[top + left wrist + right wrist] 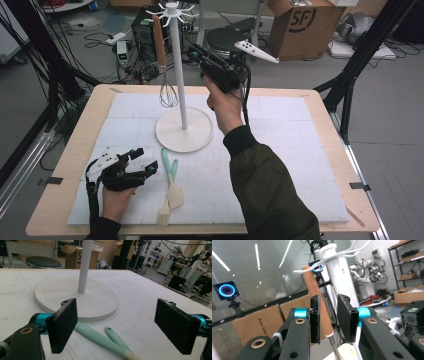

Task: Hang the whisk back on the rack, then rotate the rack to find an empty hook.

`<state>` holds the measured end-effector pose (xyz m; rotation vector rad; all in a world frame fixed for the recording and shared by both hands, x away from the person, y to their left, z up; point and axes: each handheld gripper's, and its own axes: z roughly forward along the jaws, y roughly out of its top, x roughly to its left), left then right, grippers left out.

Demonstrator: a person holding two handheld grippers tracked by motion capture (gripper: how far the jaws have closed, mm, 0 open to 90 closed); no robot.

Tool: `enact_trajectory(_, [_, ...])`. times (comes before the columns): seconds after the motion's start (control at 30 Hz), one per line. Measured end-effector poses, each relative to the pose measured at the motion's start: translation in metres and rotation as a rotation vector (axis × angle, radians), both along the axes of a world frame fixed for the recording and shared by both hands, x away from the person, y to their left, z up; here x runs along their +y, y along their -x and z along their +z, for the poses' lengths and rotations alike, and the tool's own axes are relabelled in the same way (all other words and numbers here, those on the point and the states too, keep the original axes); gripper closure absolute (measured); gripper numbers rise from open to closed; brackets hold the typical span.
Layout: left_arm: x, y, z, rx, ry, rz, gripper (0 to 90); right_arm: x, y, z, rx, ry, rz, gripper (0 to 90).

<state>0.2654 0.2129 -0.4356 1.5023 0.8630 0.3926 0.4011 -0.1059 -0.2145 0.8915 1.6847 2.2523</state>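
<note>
1. While my left gripper (142, 160) rests low on the white mat (280, 150) at the near left, its jaws stand wide apart with nothing between them; in the left gripper view I look through the gap at two mint-green handles.
2. Those handles belong to a brush (164, 187) and a spatula (174, 186) lying side by side just right of that gripper. In the left gripper view their working ends are cut off at the bottom edge.
3. The whisk (164, 67) hangs by its wooden handle from a hook at the top of the white stand (184, 131), its wire head dangling left of the pole. In the high view the thin wires are hard to make out against the mat.
4. The stand's round base sits mid-table, with the two green tools just in front of it.
5. My right gripper (196, 51) is raised right of the pole, near its top, pointing toward the whisk handle. In the right gripper view the jaws are drawn near each other with a narrow gap, and the wooden handle shows beyond them; I see nothing pressed between the pads. The left jaw hides part of the handle, and the pole hides behind the right jaw.
6. Boxes, a stool and cables crowd the floor beyond the table.
</note>
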Motion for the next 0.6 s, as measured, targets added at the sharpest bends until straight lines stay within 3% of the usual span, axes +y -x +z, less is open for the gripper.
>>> enact_trajectory(0.17, [0.001,-0.001,0.0,0.0,0.001,0.003,19.3,-0.003,-0.005,-0.001,0.001,-0.021,-0.009,89.6])
enact_trajectory(0.4, [0.003,-0.001,-0.001,0.001,0.008,0.012,19.3,-0.006,-0.014,-0.002,0.008,-0.068,-0.026,90.0])
enact_trajectory(0.6, [0.003,-0.001,-0.001,0.003,0.01,0.005,19.3,-0.004,-0.019,0.01,-0.011,-0.077,-0.036,90.0])
